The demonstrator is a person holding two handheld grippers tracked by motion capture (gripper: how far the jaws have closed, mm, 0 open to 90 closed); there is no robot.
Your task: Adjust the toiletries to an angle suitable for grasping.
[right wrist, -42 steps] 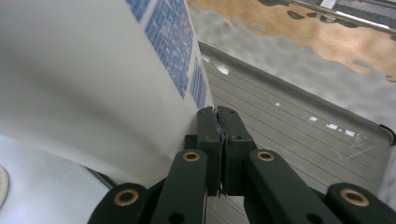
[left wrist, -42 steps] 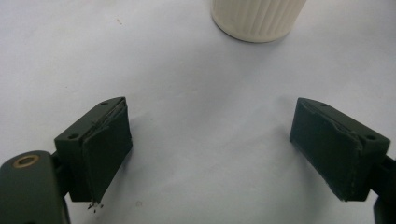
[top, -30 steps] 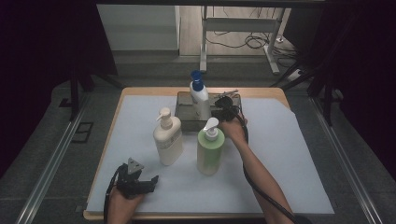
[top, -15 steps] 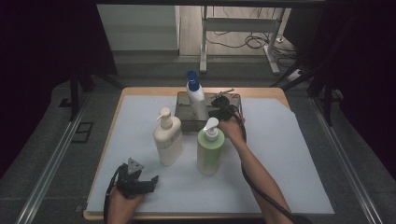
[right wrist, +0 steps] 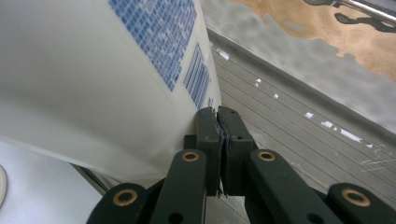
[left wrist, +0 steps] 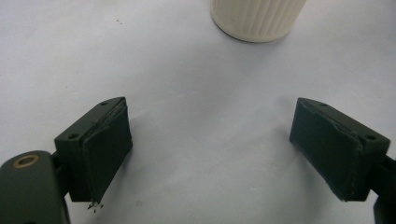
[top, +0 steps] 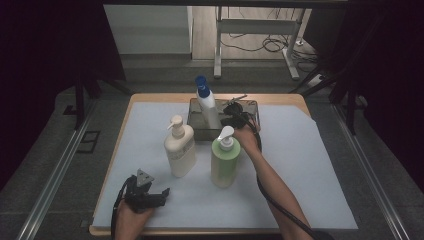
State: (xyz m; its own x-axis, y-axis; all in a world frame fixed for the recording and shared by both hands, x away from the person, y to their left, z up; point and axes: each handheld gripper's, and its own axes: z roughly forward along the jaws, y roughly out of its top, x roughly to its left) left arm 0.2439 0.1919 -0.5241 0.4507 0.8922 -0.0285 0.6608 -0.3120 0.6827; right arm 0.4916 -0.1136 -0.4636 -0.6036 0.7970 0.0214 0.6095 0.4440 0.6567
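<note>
Nearest to me, at the front edge of the surface (top: 300,165), my left gripper (top: 161,193) rests low on the white cover. Its jaws are wide apart and hold nothing. In the left gripper view I see bare cover between them, and the ribbed base of the cream pump bottle (top: 180,150) stands a little ahead, apart from both jaws.

Behind it and to the right stands the green pump bottle (top: 225,162), upright and not touched. My right forearm passes just beside it on the way to the back.

Farther on, at the back of the surface, is the dark metal tray (top: 253,107). The white bottle with the blue cap (top: 207,107) stands in it and seems to lean a little. My right gripper (right wrist: 218,122) is at the bottle's side with its jaws pressed together and nothing between them. In the right gripper view the printed wall of the bottle lies directly at the left of the jaw tips. I think they touch it, but I cannot be sure.

I judge that the step in hand is placing or nudging this bottle in the tray with the shut jaws, not grasping it. The next move, in my opinion, needs a gentle push low on the body, or the jaws must first come apart to take the bottle, because it is tall and may tip over.
</note>
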